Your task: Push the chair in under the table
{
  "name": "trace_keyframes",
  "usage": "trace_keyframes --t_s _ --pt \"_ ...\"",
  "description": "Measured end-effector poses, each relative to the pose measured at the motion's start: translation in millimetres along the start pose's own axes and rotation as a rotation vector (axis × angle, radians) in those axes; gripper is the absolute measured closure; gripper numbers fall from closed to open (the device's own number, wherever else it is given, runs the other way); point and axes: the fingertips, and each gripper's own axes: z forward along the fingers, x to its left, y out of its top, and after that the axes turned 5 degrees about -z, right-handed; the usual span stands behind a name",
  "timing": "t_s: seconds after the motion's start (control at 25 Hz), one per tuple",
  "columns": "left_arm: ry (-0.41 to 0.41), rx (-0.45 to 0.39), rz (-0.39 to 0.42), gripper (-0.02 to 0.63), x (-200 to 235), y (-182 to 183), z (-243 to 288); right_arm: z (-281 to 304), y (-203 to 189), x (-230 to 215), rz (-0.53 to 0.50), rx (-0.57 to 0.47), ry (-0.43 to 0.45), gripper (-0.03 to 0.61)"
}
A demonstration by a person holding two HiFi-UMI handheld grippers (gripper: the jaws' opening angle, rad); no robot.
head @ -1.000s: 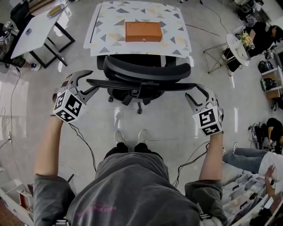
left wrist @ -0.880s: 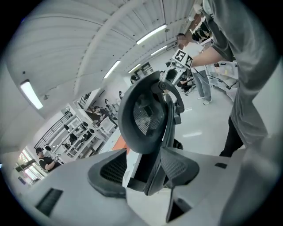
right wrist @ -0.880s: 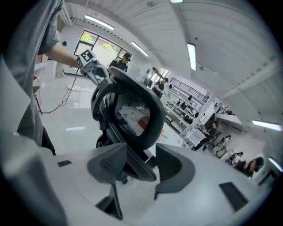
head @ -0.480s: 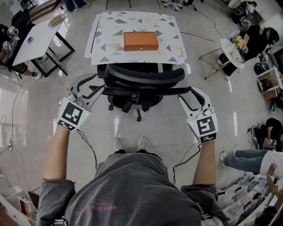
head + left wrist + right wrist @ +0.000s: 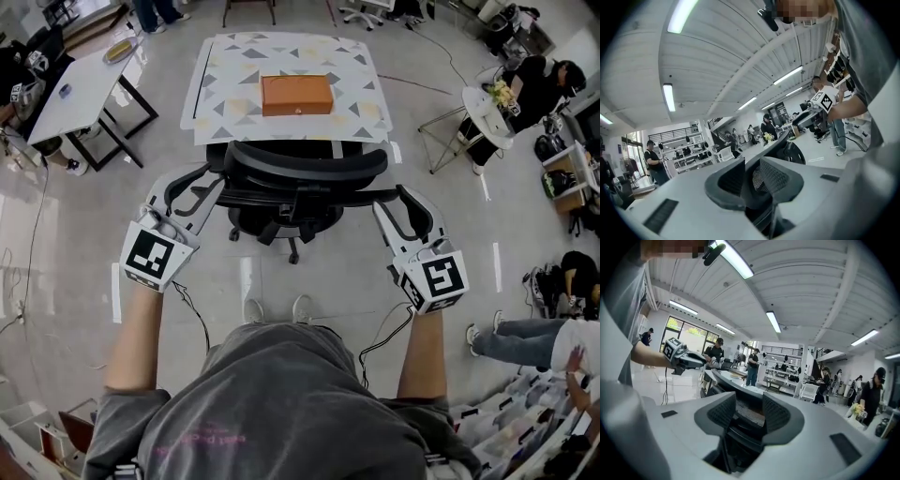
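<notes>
A black mesh office chair stands just before a table with a triangle-patterned cloth, its seat partly under the table's near edge. An orange box lies on the cloth. My left gripper is at the left end of the backrest. Its jaws have just been closing, and in the left gripper view they pinch the backrest rim. My right gripper straddles the right end. In the right gripper view its jaws have narrowed slightly, and the chair's edge sits between pads that still stand wide.
A white desk stands at the far left and a small round table at the right, with seated people near it. Cables run over the floor by my feet. Several people and shelves show in both gripper views.
Both grippers have risen and moved in onto the two ends of the chair's backrest. The left jaws have narrowed around the rim. The chair has stayed in place.
</notes>
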Motion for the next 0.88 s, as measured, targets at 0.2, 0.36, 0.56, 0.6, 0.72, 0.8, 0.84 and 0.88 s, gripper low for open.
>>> trace_keyframes --t_s 0.2,0.36,0.56,0.6,0.72,0.8,0.84,0.88 --pt "0.023 -0.076 -0.065 0.558 0 19 -7 -6 24 4 0.082 -0.084 -0.022 0.439" --pt "0.038 -0.106 -0.102 0.592 -2 32 -10 -5 37 10 0.116 -0.119 -0.038 0.47" --pt "0.037 -0.119 -0.128 0.607 -8 30 -5 -5 42 13 0.145 -0.149 -0.06 0.532" --pt "0.038 -0.12 -0.133 0.611 -8 30 -4 -5 43 14 0.15 -0.152 -0.061 0.54" --pt "0.042 -0.135 -0.152 0.612 -7 35 -3 -5 44 15 0.167 -0.157 -0.062 0.549" --pt "0.046 -0.139 -0.162 0.612 -7 36 -3 -5 44 17 0.177 -0.158 -0.063 0.554" --pt "0.048 -0.14 -0.166 0.612 -7 36 -3 -4 44 18 0.182 -0.159 -0.062 0.558" --pt "0.049 -0.139 -0.17 0.612 -8 36 -3 -5 44 18 0.188 -0.159 -0.062 0.56"
